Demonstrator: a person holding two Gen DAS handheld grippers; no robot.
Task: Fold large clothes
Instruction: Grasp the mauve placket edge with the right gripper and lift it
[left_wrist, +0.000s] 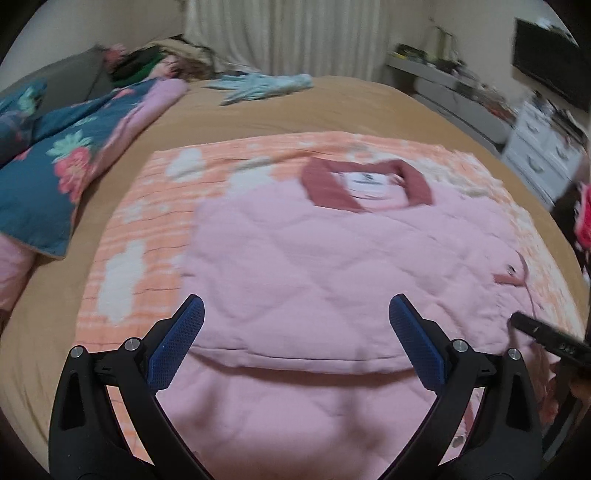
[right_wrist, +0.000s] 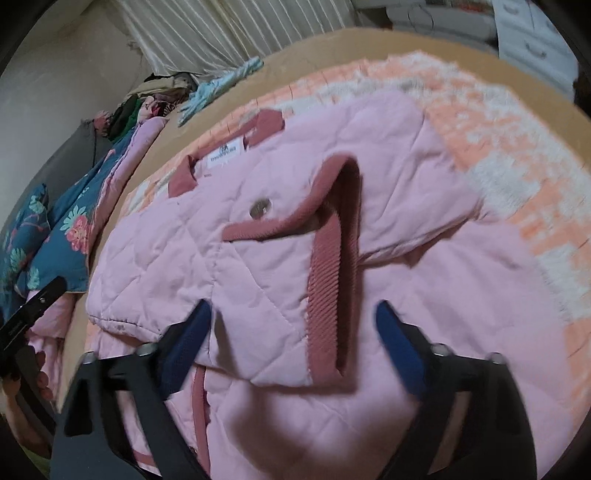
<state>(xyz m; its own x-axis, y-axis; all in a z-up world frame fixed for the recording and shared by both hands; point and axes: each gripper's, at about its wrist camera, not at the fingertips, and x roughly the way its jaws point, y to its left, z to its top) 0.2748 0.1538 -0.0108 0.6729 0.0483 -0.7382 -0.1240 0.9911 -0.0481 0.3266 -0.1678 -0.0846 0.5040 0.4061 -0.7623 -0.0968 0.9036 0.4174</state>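
Observation:
A pink quilted jacket with a dark rose collar lies flat on an orange-and-white blanket on the bed. My left gripper hovers open over the jacket's lower part, with nothing between its fingers. In the right wrist view a sleeve is folded across the jacket, its ribbed rose cuff pointing toward me. My right gripper stands open astride that sleeve end, with the cuff between its jaws and the pads not visibly pressing. Its black body shows at the right edge of the left wrist view.
The tan bedspread runs round the blanket. A blue floral quilt lies at the left, and a light blue garment and a heap of clothes at the far end. White drawers stand beyond the right edge.

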